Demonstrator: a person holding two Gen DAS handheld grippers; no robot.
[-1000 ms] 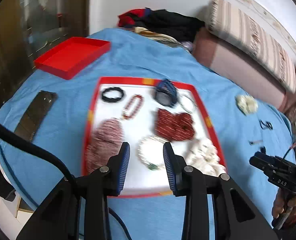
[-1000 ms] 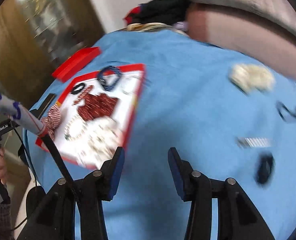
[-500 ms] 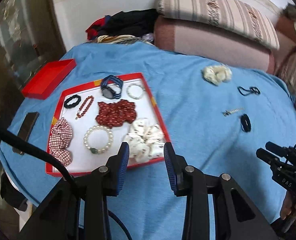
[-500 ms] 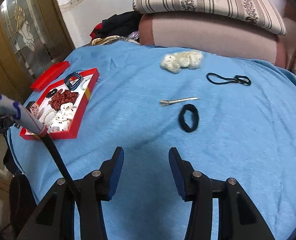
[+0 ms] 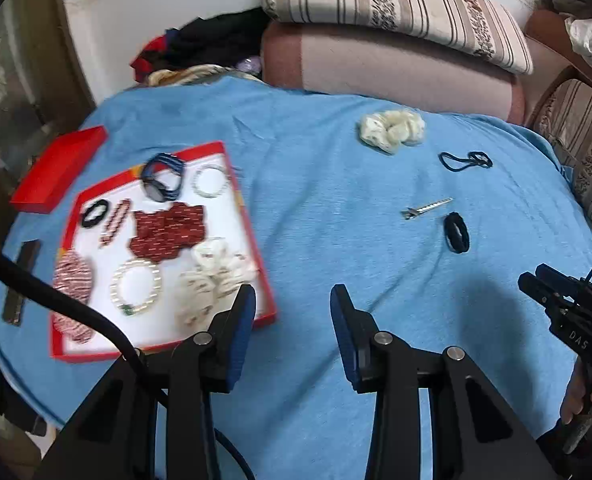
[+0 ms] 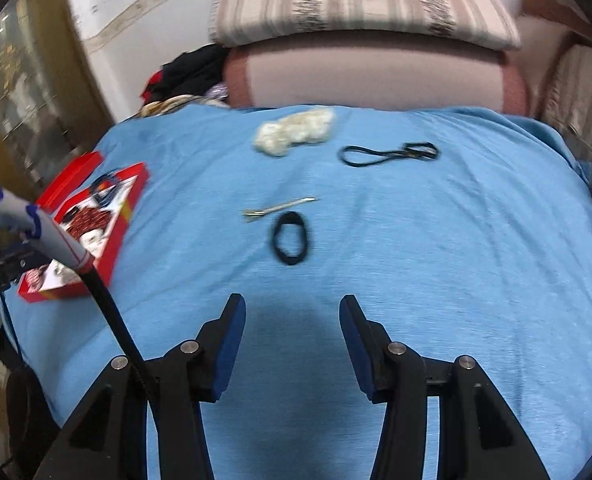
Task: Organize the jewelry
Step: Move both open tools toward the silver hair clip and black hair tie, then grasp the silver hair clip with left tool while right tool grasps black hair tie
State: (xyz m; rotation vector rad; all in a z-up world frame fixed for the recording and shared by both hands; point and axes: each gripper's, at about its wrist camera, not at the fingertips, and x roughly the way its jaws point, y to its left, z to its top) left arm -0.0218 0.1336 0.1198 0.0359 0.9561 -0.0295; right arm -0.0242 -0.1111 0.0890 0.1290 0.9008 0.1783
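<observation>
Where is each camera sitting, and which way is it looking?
Left wrist: rides on the left gripper, open over the blue cloth, looking ahead at the red tray and the sofa; the other gripper and a bit of hand show at far right.
Right wrist: rides on the right gripper, open, looking ahead at the black hair tie; a sleeve shows at left.
Shared: the tray, the hair tie, the metal clip, the cream scrunchie on the cloth, the thin black elastic.

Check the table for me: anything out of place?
Yes. Four pieces lie loose on the blue cloth outside the red tray: cream scrunchie, thin black elastic, metal clip, black hair tie. Both grippers hold nothing.
</observation>
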